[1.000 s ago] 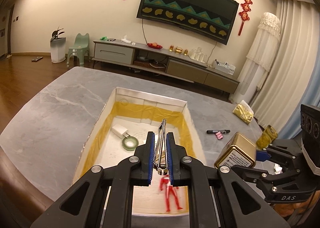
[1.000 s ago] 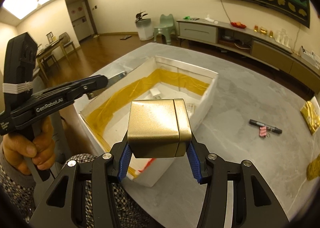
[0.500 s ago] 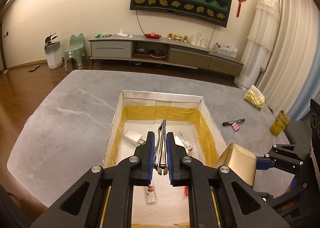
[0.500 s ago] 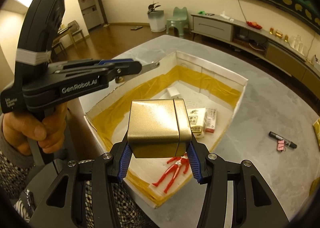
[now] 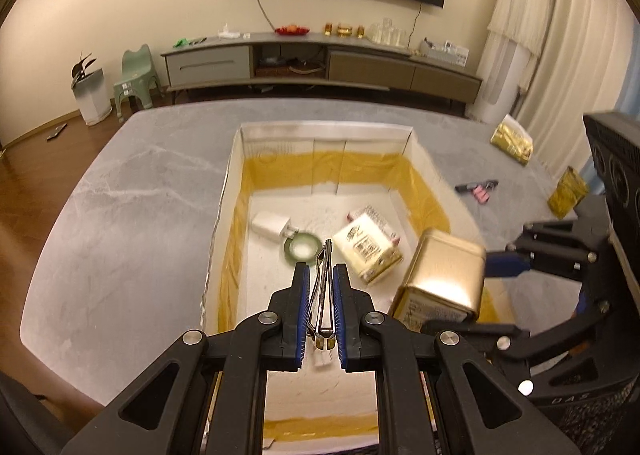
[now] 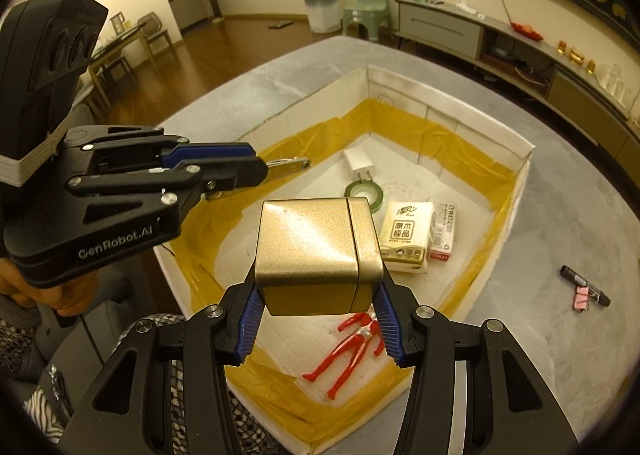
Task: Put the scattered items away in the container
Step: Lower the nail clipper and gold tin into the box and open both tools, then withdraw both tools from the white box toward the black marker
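1. My right gripper (image 6: 320, 329) pinches a shiny gold tin (image 6: 316, 255), square-edged, above the box's (image 6: 516, 175) near end.
2. My left gripper (image 5: 320, 307) squeezes metal nail clippers (image 5: 323, 295) over the box.

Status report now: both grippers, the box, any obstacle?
Left gripper shut on tongs. Right gripper shut on gold tin, over box. Nothing blocking.

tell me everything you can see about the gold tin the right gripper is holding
The gold tin is a boxy metal can with a shiny, finely speckled finish and a lid seam near one end. One side bears printed text. The right gripper clamps it between blue ribbed pads, lying sideways in the air above the white box, touching nothing else.
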Demonstrator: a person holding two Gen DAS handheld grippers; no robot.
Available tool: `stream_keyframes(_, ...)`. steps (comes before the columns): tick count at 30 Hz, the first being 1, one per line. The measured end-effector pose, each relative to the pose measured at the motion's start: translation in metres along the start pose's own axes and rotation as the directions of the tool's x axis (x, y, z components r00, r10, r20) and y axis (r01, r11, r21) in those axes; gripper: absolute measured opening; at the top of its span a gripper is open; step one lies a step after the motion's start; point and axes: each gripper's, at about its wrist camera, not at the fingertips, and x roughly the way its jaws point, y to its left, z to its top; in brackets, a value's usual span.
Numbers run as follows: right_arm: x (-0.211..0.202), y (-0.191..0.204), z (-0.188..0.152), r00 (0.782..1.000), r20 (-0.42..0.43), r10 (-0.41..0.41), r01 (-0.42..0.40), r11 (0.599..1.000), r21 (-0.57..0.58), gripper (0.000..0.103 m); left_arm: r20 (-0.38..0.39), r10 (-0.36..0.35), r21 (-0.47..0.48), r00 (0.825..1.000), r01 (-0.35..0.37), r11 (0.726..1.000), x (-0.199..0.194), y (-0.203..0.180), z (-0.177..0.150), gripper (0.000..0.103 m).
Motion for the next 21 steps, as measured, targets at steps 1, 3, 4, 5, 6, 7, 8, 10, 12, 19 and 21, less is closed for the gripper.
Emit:
stream_keyframes(1, 0.003, 0.001, 0.001, 1.0, -0.008, -0.001, 0.001, 1.0, -0.004, 0.053, -0.011, 0.003, 0.002, 1.0, -0.003, 1.0, 0.002, 0.001, -0.002, 0.012)
stream_keyframes(3, 0.007, 0.003, 0.001, 1.0, -0.024, -0.004, 0.004, 1.0, -0.018, 0.053, -0.03, 0.008, 0.003, 1.0, -0.008, 1.0, 0.006, 0.004, -0.006, 0.012)
stream_keyframes(4, 0.011, 0.004, 0.002, 0.999, -0.033, -0.006, 0.005, 1.0, -0.025, 0.053, -0.038, 0.01, 0.004, 0.999, -0.01, 1.0, 0.009, 0.004, -0.008, 0.012)
stream_keyframes(5, 0.013, 0.005, 0.003, 0.999, -0.039, -0.006, 0.005, 1.0, -0.028, 0.053, -0.044, 0.012, 0.005, 0.999, -0.012, 1.0, 0.011, 0.005, -0.009, 0.012)
stream_keyframes(6, 0.015, 0.005, 0.004, 0.999, -0.047, -0.007, 0.006, 1.0, -0.03, 0.053, -0.046, 0.012, 0.004, 0.999, -0.012, 1.0, 0.012, 0.006, -0.01, 0.012)
stream_keyframes(7, 0.018, 0.005, 0.004, 0.999, -0.052, -0.008, 0.006, 1.0, -0.03, 0.053, -0.048, 0.012, 0.002, 0.999, -0.012, 1.0, 0.013, 0.007, -0.01, 0.012)
stream_keyframes(8, 0.02, 0.006, 0.005, 0.998, -0.062, -0.006, 0.004, 0.999, -0.032, 0.053, -0.049, 0.017, 0.005, 0.999, -0.017, 1.0, 0.015, 0.007, -0.011, 0.012)
stream_keyframes(10, 0.026, 0.006, 0.007, 0.997, -0.078, 0.011, -0.013, 1.0, -0.026, 0.054, -0.043, 0.045, 0.02, 0.998, -0.044, 0.999, 0.017, 0.006, -0.011, 0.014)
stream_keyframes(12, 0.034, 0.003, 0.008, 0.993, -0.109, 0.04, -0.042, 0.999, -0.013, 0.054, -0.021, 0.088, 0.031, 0.996, -0.087, 0.996, 0.017, 0.006, -0.011, 0.034)
stream_keyframes(19, 0.026, -0.023, 0.007, 0.997, -0.074, 0.029, -0.021, 0.994, 0.106, 0.054, 0.031, 0.099, -0.06, 0.995, -0.097, 0.994, 0.001, 0.024, -0.011, 0.046)
stream_keyframes(21, 0.02, -0.03, 0.007, 0.997, -0.067, 0.023, -0.015, 0.992, 0.124, 0.054, 0.041, 0.089, -0.092, 0.995, -0.085, 0.992, -0.006, 0.033, -0.011, 0.046)
